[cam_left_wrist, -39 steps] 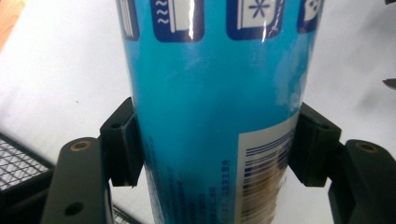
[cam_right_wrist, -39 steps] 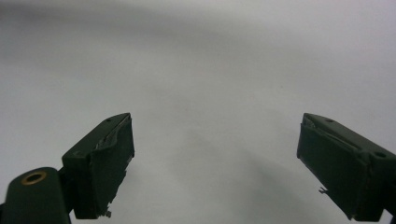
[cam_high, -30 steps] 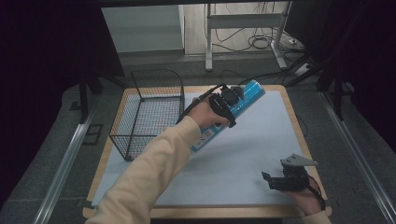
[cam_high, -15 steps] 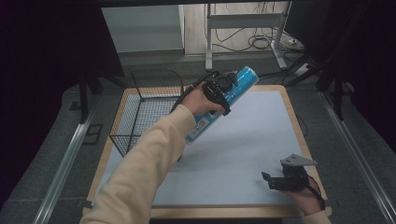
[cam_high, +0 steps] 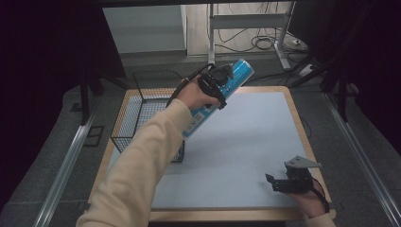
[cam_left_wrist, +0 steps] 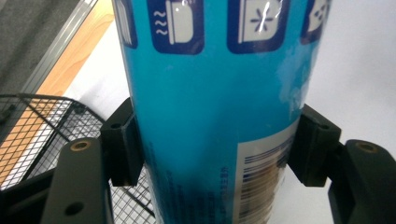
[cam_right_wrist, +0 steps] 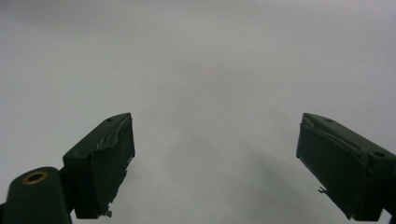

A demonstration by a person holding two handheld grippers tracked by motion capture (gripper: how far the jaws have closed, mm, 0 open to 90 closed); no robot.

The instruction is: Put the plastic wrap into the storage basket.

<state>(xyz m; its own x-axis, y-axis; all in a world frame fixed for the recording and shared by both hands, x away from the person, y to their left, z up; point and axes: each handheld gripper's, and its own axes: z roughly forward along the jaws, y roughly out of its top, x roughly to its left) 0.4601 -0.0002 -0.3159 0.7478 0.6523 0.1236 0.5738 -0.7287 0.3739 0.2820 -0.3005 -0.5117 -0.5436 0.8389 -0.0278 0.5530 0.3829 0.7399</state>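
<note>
Blue and glossy, a tall cylindrical tube (cam_high: 215, 101) hangs tilted in the air above the table's far left part, its upper end pointing away from us and its lower end dipping toward the wire basket (cam_high: 142, 118), as we see from the high view. The left gripper (cam_high: 216, 85) pinches it around the upper half, the person's cream sleeve (cam_high: 137, 170) reaching in from the bottom edge.

From the left gripper view we get what the high view cannot give: both black pads (cam_left_wrist: 122, 140) press flat against the tube's sides, and the label carries white pictograms in dark blue squares above, a barcode on a white panel below. Beneath the tube we make out a corner of the black mesh basket, the wooden table edge (cam_left_wrist: 77, 58) and the pale mat.

In the high view the right gripper (cam_high: 276, 183) rests low over the near right corner of the grey-blue mat (cam_high: 255, 132), well apart from the tube, a grey three-cornered plate on top. Whether it touches the mat we cannot tell. The right gripper view shows its jaws spread wide with nothing between them, plain mat beyond.

The basket stands at the table's left side, partly behind the sleeve.
</note>
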